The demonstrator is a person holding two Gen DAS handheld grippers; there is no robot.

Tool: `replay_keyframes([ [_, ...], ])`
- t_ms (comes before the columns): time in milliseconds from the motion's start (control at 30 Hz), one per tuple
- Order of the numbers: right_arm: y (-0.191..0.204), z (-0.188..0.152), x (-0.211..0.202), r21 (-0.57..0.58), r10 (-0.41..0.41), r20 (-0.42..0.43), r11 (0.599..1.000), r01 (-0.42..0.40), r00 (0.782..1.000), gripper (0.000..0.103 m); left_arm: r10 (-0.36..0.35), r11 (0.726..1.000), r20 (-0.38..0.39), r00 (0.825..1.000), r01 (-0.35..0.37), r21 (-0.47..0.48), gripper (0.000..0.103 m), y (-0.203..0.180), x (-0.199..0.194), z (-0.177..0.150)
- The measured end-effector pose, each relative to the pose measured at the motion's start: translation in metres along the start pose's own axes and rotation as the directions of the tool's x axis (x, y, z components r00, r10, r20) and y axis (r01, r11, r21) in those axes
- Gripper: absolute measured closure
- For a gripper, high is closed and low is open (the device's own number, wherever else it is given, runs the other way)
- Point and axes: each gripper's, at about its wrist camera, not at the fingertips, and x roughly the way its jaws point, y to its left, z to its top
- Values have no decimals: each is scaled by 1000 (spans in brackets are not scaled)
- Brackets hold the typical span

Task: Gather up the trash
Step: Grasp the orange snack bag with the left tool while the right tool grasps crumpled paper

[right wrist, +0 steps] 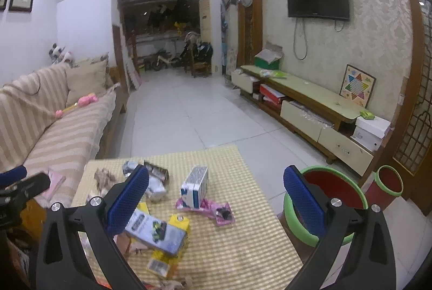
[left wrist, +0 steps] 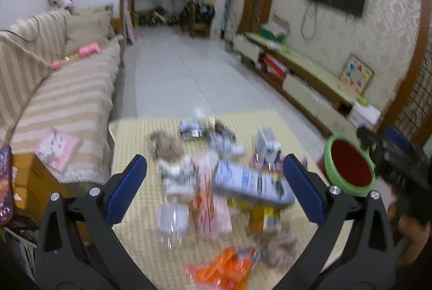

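Currently, stage: both claws are hovering above the littered table [right wrist: 243, 249], nothing picked yet by the look of it.
Left claw [left wrist: 215, 187]: it is standing wide open and empty, its blue pads framing the blurred heap of trash.
Right claw [right wrist: 216, 198]: it is likewise gaping wide with nothing between its pads, hanging over the table's right half.
Trash location: wrappers and cartons are lying scattered across the woven mat; a white-and-blue carton [right wrist: 195, 187] is standing upright near the middle, a pink wrapper [right wrist: 218, 211] touching its base, and a long grey box [right wrist: 155, 232] is resting on yellow packaging [right wrist: 176, 224] nearer the left.
Bin: a green-rimmed red bin [right wrist: 348, 179] is sitting just beside the table's right edge.
Handling: these are probably light, empty cartons that are crushing easily, so pinching across the narrow faces seems wise; the wrappers are likely thin, limp and slippery, better taken at a raised fold.
Risk: motion blur in the left view is hiding detail.
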Motion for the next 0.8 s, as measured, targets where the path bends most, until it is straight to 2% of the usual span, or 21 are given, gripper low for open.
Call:
replay_keyframes([
  [67, -5, -15, 6, -23, 5, -57, 1000, -7, 998, 7, -50, 999, -77, 996, 52, 17, 4, 1, 7, -19],
  [133, -9, -27, 12, -30, 13, -111, 999, -16, 994, 7, -84, 994, -188, 979, 95, 50, 4, -4, 18, -48],
  [167, -13, -41, 17, -26, 26, -164, 999, -31, 986, 7, -93, 992, -234, 968, 111, 65, 4, -8, 23, -61],
  [300, -24, -71, 28, 5, 67, -300, 998, -68, 952, 7, -109, 979, -419, 902, 170, 110, 7, -24, 50, -114],
  [333, -26, -76, 29, 11, 71, -323, 997, -71, 944, 7, -98, 976, -452, 887, 175, 131, 7, -28, 57, -125],
  [433, -32, -87, 27, 30, 76, -373, 997, -70, 925, 7, -43, 970, -501, 865, 156, 186, 7, -34, 74, -145],
  [533, -38, -93, 28, 59, 93, -403, 995, -76, 910, 7, -65, 975, -541, 839, 169, 144, 7, -33, 89, -156],
  [600, -38, -94, 29, 82, 115, -420, 993, -89, 900, 7, -68, 980, -559, 826, 161, 119, 8, -30, 97, -158],
  [633, -38, -93, 31, 88, 122, -424, 992, -94, 897, 7, -85, 981, -565, 821, 168, 96, 12, -28, 99, -157],
  [667, -36, -93, 33, 93, 130, -428, 991, -99, 894, 7, -99, 984, -556, 825, 166, 72, 27, -29, 100, -159],
  [733, -30, -95, 36, 96, 163, -442, 986, -134, 882, 7, -137, 983, -544, 828, 181, 28, 42, -25, 98, -154],
  [800, -22, -98, 41, 92, 198, -460, 980, -176, 865, 15, -138, 985, -528, 838, 170, 12, 50, -22, 90, -150],
])
